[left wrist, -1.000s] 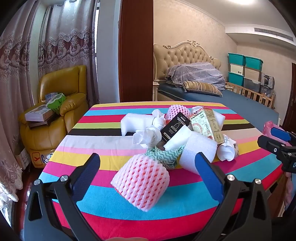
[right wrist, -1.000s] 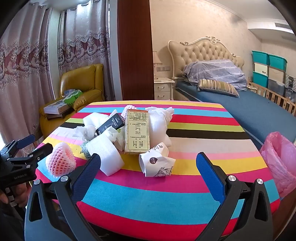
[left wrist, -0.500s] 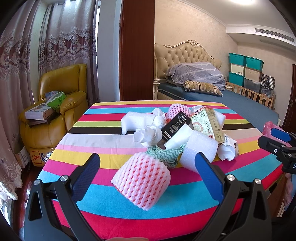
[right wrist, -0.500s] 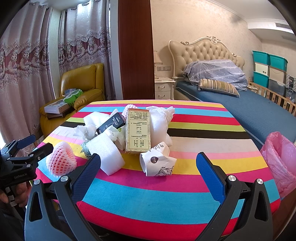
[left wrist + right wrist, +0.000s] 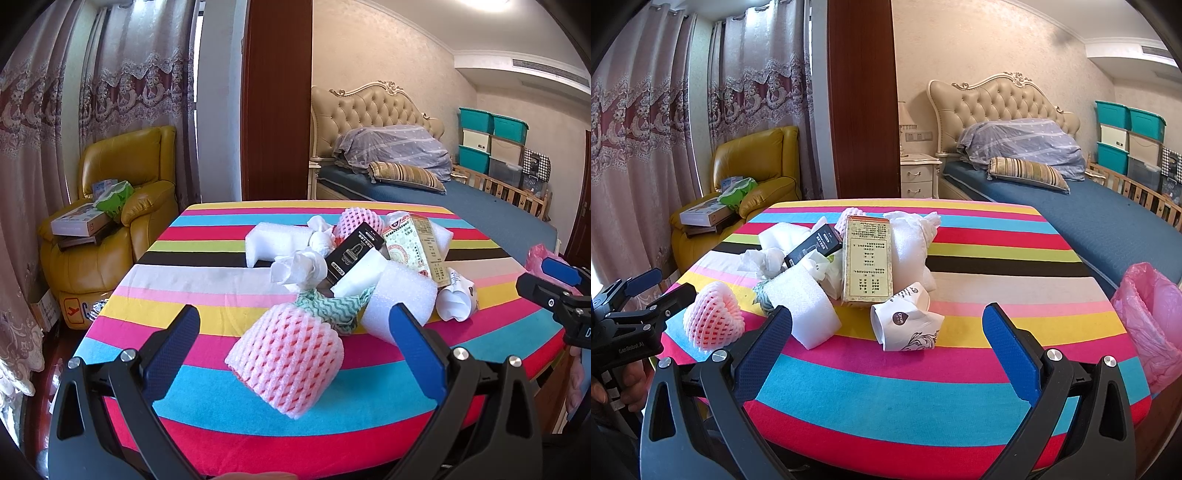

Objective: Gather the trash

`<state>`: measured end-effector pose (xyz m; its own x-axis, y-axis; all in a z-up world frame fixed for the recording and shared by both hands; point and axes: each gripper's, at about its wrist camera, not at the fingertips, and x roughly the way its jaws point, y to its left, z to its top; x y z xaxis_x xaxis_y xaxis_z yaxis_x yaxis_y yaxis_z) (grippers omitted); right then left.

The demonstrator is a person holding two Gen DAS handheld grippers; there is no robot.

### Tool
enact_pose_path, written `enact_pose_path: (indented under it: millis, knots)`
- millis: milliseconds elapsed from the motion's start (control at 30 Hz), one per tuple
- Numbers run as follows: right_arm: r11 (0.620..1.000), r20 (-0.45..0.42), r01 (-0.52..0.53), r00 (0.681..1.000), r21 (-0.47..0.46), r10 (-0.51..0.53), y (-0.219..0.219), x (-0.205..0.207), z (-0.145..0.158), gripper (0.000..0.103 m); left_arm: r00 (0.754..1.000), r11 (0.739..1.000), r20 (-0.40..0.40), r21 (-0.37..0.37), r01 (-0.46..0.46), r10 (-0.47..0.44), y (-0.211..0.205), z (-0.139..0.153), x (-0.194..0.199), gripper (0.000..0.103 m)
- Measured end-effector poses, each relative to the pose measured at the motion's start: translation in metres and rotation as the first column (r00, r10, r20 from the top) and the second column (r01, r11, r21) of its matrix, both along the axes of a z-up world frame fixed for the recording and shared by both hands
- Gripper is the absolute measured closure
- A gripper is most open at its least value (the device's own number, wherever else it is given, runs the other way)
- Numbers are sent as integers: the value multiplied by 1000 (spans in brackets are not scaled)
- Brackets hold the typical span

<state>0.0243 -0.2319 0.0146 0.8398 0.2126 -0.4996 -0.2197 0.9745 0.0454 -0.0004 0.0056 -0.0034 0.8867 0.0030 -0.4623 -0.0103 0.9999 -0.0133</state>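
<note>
A heap of trash lies on the striped table (image 5: 207, 288): a pink foam fruit net (image 5: 286, 363), white foam pieces (image 5: 400, 297), a black box (image 5: 351, 254), a gold carton (image 5: 868, 262), crumpled tissue (image 5: 299, 269) and a crushed paper cup (image 5: 905, 326). My left gripper (image 5: 293, 343) is open, its blue pads either side of the pink net (image 5: 713, 319) without touching it. My right gripper (image 5: 886, 341) is open near the table's front edge, just short of the cup. A pink trash bag (image 5: 1152, 317) hangs at the table's right side.
A yellow armchair (image 5: 110, 236) with boxes stands left of the table, by the curtains. A bed (image 5: 1089, 218) and stacked storage bins (image 5: 1126, 140) lie behind on the right. A wooden pillar (image 5: 862, 99) rises behind the table. A hand (image 5: 624, 384) holds the left gripper.
The left gripper has crept slightly forward toward the pink net. The right gripper has moved a little closer to the cup. Nothing on the table has shifted.
</note>
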Motion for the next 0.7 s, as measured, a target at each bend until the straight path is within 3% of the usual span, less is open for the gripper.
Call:
enact_pose_path:
  millis: [700]
  knots:
    - [1000,-1,0,1000,2,0,0,0,-1,7,1000,1000,-3,-2,-5,5,0,-1,1,4]
